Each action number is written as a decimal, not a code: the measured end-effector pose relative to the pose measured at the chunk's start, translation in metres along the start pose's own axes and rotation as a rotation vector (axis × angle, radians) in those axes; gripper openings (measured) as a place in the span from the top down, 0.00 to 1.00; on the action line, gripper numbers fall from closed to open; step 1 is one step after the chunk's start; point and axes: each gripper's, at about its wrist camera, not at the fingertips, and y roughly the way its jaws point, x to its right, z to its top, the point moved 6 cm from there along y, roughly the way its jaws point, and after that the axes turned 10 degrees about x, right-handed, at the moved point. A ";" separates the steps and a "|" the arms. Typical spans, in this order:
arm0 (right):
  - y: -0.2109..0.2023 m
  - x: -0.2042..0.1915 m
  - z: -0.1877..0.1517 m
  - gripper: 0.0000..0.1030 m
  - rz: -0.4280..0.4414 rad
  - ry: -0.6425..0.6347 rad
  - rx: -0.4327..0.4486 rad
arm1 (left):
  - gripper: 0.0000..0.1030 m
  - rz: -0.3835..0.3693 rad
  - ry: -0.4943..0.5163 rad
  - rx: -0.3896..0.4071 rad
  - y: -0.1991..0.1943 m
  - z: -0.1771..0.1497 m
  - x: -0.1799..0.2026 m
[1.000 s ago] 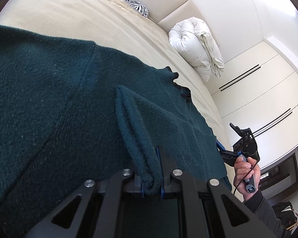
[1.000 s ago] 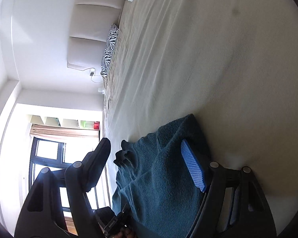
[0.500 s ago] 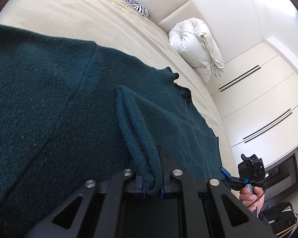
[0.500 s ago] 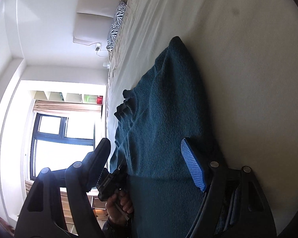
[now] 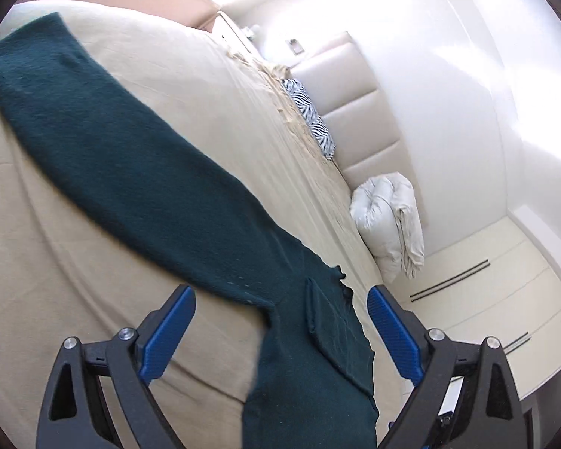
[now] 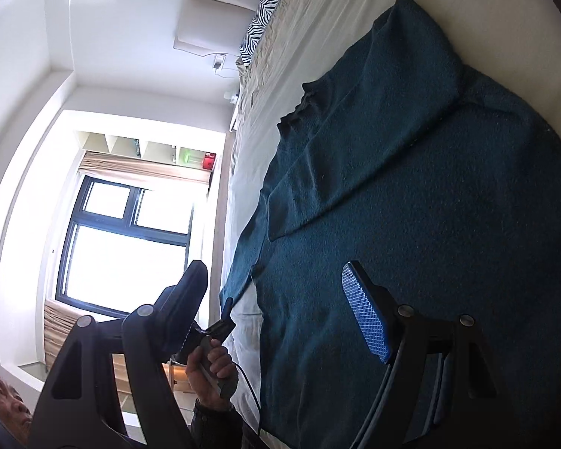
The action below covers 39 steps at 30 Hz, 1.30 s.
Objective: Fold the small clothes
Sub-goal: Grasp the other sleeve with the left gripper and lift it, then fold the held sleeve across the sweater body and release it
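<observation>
A dark teal knitted sweater point(image 5: 131, 172) lies flat on the beige bed point(image 5: 56, 280), one sleeve stretching away to the upper left. My left gripper point(image 5: 280, 333) hovers over the sweater's near part. Its jaws are opening, the cloth lies below the gap, and neither blue pad point(image 5: 168, 336) touches it. In the right wrist view the sweater point(image 6: 411, 224) is spread out with a sleeve folded across its body and the collar point(image 6: 299, 108) far off. My right gripper point(image 6: 276, 310) stands open above the hem, holding nothing. A hand point(image 6: 209, 370) holds the left gripper point(image 6: 224, 318) at the bed's edge.
A rolled white duvet point(image 5: 389, 220) and a zebra-print pillow point(image 5: 310, 116) lie by the padded headboard point(image 5: 359, 112). White wardrobe doors point(image 5: 505, 299) stand past the bed. A bright window point(image 6: 127, 247) is to the left in the right wrist view.
The left gripper let go of the sweater fold, opened wide and drew back, turning toward the long sleeve. The right gripper pulled back, so much more of the sweater shows.
</observation>
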 end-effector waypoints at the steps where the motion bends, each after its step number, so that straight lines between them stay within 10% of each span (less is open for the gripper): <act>1: 0.007 -0.005 -0.014 0.27 0.003 -0.005 -0.013 | 0.12 0.031 -0.066 0.026 -0.010 0.014 -0.022; 12: 0.073 -0.055 -0.097 0.27 0.003 -0.063 -0.114 | 0.26 0.165 -0.418 0.259 -0.023 0.118 -0.124; 15: 0.081 -0.064 -0.101 0.27 -0.006 -0.092 -0.110 | 0.56 0.194 -0.413 0.260 -0.008 0.131 -0.123; 17: 0.081 -0.061 -0.096 0.28 -0.016 -0.104 -0.100 | 0.93 0.205 -0.383 0.211 0.008 0.133 -0.115; 23: 0.056 -0.046 -0.063 0.28 -0.023 -0.103 -0.044 | 0.92 0.203 0.161 0.082 0.062 0.084 0.016; 30: 0.054 -0.036 -0.032 0.28 -0.019 -0.075 -0.007 | 0.90 0.245 1.067 -0.167 0.142 -0.143 0.136; 34: 0.080 -0.033 -0.020 0.28 -0.044 -0.073 -0.041 | 0.90 0.292 1.286 -0.180 0.138 -0.209 0.130; 39: 0.129 -0.021 -0.008 0.28 -0.039 0.010 -0.077 | 0.89 0.304 1.293 -0.178 0.129 -0.204 0.111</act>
